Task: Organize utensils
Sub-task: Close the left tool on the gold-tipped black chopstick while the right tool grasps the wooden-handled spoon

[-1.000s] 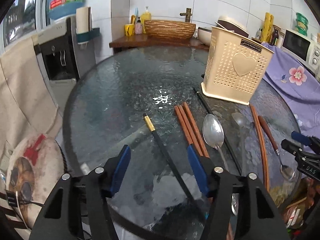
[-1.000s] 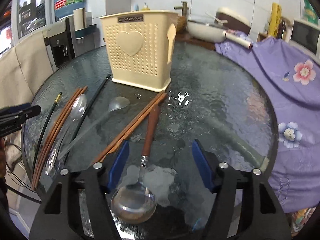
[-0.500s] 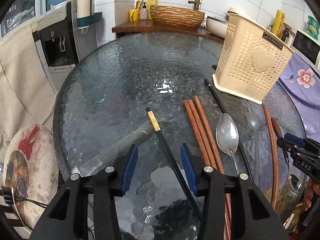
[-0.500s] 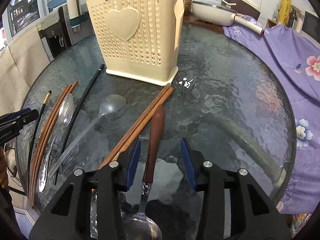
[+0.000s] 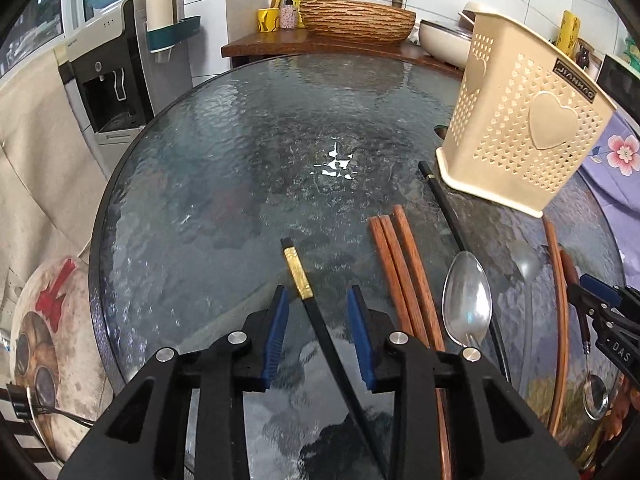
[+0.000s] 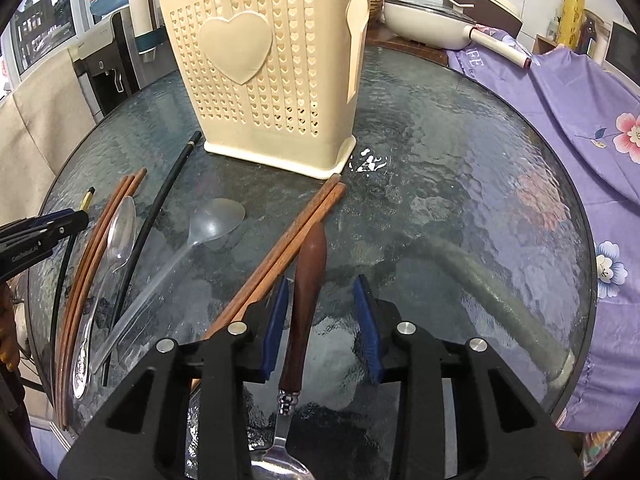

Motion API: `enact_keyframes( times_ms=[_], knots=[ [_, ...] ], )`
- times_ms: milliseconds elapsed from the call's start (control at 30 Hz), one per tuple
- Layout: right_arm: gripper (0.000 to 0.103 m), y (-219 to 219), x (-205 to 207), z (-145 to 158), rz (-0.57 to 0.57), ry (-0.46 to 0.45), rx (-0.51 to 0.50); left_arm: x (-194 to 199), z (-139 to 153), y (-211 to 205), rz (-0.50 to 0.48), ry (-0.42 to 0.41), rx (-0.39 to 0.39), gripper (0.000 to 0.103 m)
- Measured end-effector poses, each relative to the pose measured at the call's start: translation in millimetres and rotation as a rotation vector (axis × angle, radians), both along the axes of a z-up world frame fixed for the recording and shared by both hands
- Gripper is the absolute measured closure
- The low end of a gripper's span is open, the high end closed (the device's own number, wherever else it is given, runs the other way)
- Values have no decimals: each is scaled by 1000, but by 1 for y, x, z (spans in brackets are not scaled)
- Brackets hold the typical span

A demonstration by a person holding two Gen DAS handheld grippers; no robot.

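Note:
On the round glass table [image 5: 240, 152] lies a black chopstick with a gold band [image 5: 298, 274]. My left gripper [image 5: 317, 294] straddles it with closing jaws, and the blue pads stand clear of it on both sides. To its right lie three brown chopsticks [image 5: 404, 264], a metal spoon [image 5: 468, 300] and another black chopstick [image 5: 444, 204]. The cream utensil caddy [image 6: 260, 80] stands upright behind them. My right gripper [image 6: 320, 280] is closing around the wooden-handled spoon [image 6: 310, 264], its handle near the left pad, the right pad still apart. A brown chopstick pair [image 6: 308, 220] and a clear plastic spoon [image 6: 216, 220] lie beside it.
A purple flowered cloth [image 6: 560, 120] covers something at the table's right edge. A water dispenser [image 5: 116, 80] and a printed round cushion [image 5: 44, 340] are off the left rim. A woven bowl [image 5: 356, 20] and a white pan [image 6: 432, 24] sit on the counter behind.
Both grippers moved forward and down over the table and narrowed their jaws. The left now straddles the gold-banded chopstick; the right has the spoon's wooden handle between its pads.

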State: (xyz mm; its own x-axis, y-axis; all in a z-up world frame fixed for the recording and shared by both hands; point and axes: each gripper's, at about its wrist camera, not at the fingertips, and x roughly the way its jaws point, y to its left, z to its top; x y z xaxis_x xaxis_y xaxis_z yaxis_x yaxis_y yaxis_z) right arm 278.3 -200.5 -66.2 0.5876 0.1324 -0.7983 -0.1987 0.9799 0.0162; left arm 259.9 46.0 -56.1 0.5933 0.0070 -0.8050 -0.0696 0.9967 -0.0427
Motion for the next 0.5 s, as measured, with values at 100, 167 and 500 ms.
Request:
enact_keyframes(
  times_ms=[100, 167, 500],
  knots=[
    [71, 0, 3, 1, 4, 1, -2, 3, -1, -1, 7, 0, 8, 75],
    [73, 0, 3, 1, 8, 0, -3, 3, -1, -3, 7, 1, 17, 77],
    [85, 5, 9, 1, 32, -12, -9, 4, -2, -21, -5, -13, 54, 94]
  ],
)
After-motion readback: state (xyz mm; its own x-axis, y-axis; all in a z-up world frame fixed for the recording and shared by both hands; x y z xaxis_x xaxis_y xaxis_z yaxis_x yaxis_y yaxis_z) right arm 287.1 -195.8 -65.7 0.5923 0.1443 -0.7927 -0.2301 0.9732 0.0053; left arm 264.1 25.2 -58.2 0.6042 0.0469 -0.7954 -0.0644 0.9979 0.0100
